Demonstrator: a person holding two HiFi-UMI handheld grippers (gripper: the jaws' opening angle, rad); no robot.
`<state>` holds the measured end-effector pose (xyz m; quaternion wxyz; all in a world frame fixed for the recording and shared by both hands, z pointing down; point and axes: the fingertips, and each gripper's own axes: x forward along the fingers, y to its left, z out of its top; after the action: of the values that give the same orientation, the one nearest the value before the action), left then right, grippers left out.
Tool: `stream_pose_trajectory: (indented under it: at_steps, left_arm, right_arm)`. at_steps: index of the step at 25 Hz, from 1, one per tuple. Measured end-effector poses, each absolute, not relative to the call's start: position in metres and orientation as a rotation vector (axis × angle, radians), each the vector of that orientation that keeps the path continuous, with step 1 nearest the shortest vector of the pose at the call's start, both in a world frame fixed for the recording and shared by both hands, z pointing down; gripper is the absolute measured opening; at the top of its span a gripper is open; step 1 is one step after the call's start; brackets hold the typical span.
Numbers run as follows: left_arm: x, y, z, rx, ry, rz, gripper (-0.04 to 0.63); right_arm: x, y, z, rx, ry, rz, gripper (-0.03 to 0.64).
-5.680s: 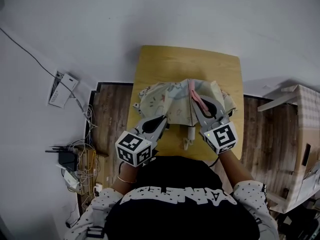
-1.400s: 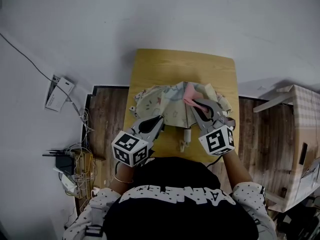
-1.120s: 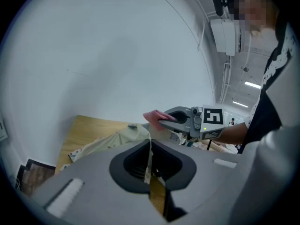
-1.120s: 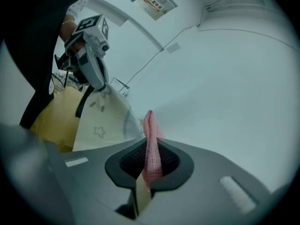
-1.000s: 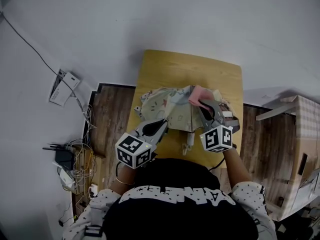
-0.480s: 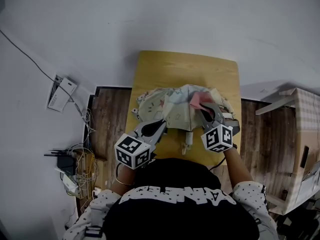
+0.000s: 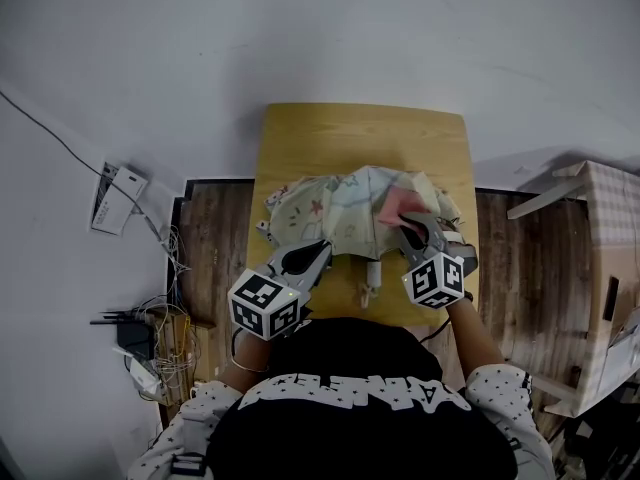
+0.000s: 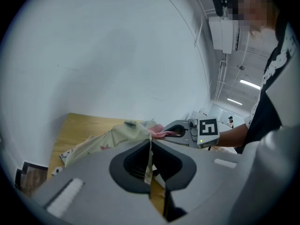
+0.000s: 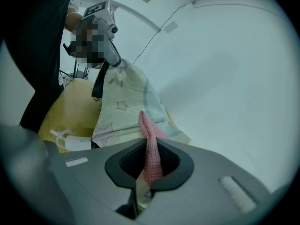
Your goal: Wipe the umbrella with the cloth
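A pale patterned umbrella (image 7: 345,203) lies half open on a small wooden table (image 7: 360,133), its white handle (image 7: 368,283) pointing at me. My left gripper (image 7: 318,251) is shut on the umbrella's near left edge; the fabric (image 8: 149,161) runs between its jaws. My right gripper (image 7: 408,226) is shut on a pink cloth (image 7: 398,204), which rests on the canopy's right side. In the right gripper view the pink cloth (image 9: 151,153) hangs pinched between the jaws over the star-printed umbrella canopy (image 9: 126,104).
The table stands against a white wall (image 7: 330,28). Wooden floor shows on both sides. A white router (image 7: 118,198) and tangled cables (image 7: 160,338) lie at the left. A cardboard box (image 7: 605,258) stands at the right.
The right gripper has drawn the pink cloth down the canopy's right side, nearer to me and lower. The left gripper has kept its hold and place.
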<state>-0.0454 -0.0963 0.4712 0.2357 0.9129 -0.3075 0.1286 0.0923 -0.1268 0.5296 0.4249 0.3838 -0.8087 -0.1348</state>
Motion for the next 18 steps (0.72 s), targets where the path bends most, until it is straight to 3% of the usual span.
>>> stream_pose_trajectory:
  at_steps: [18]
  left_arm:
    - [-0.004, -0.091, 0.471, 2.559, -0.698, 0.38, 0.006]
  right_arm:
    - [0.094, -0.08, 0.559, 0.895, -2.054, -0.178, 0.035]
